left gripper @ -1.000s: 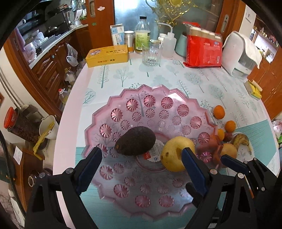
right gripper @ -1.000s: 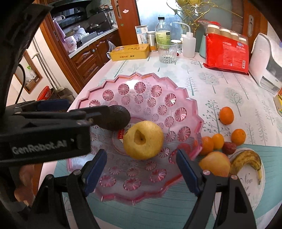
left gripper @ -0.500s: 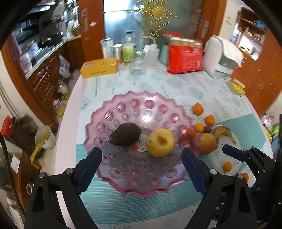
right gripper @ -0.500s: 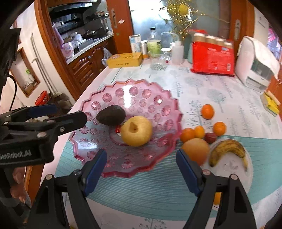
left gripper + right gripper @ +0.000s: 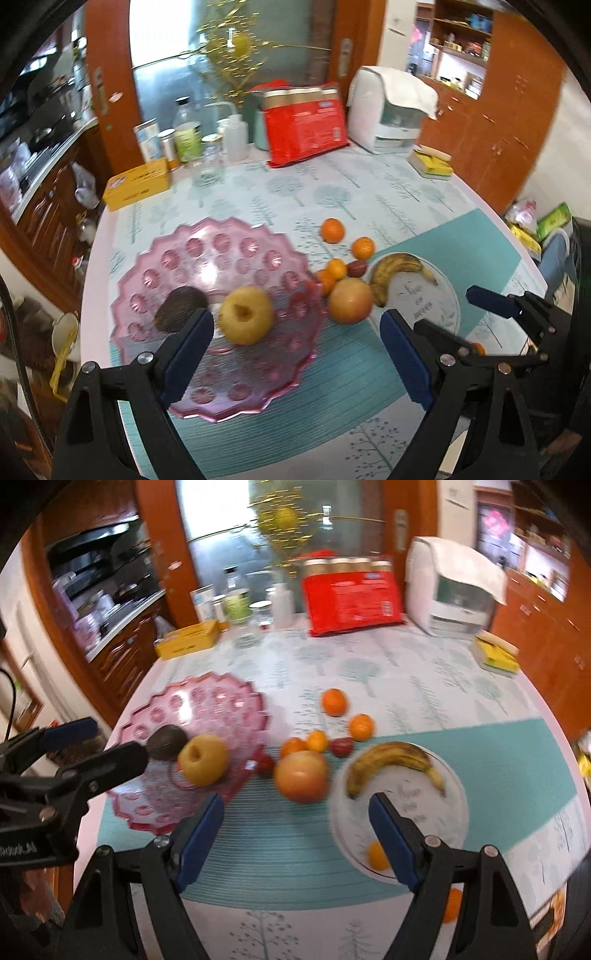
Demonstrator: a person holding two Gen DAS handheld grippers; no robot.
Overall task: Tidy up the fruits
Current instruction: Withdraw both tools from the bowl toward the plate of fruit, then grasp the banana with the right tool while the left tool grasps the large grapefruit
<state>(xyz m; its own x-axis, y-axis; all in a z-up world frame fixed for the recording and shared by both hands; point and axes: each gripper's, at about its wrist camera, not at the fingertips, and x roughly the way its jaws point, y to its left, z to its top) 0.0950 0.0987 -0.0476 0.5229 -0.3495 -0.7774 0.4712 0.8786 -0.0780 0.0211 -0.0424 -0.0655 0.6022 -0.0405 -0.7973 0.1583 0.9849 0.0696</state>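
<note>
A pink glass dish [image 5: 229, 254] [image 5: 221, 705] holds a dark avocado [image 5: 179, 308] [image 5: 166, 742] and a yellow pear [image 5: 245, 315] [image 5: 203, 758]. To its right lie a large apple [image 5: 351, 301] [image 5: 301, 775], several small oranges [image 5: 332, 229] [image 5: 333, 701] and a banana [image 5: 391, 271] [image 5: 391, 762] on a white plate [image 5: 443, 299] [image 5: 454, 797]. My left gripper [image 5: 295, 354] is open and empty, above the table's near edge. My right gripper [image 5: 295, 838] is open and empty, between the dish and the plate. The left gripper [image 5: 85, 746] also shows in the right wrist view.
At the table's far side stand a yellow box [image 5: 138, 182], bottles and a glass [image 5: 208, 162], a red packet [image 5: 306, 127], a white appliance [image 5: 391, 110] and a sponge [image 5: 432, 164]. A small orange [image 5: 376, 854] lies on the plate's near rim, another [image 5: 452, 904] on the table beside it.
Both grippers have pulled back and up from the dish and swung to the right. The dish now looks smaller and farther left. Both stayed open and empty.
</note>
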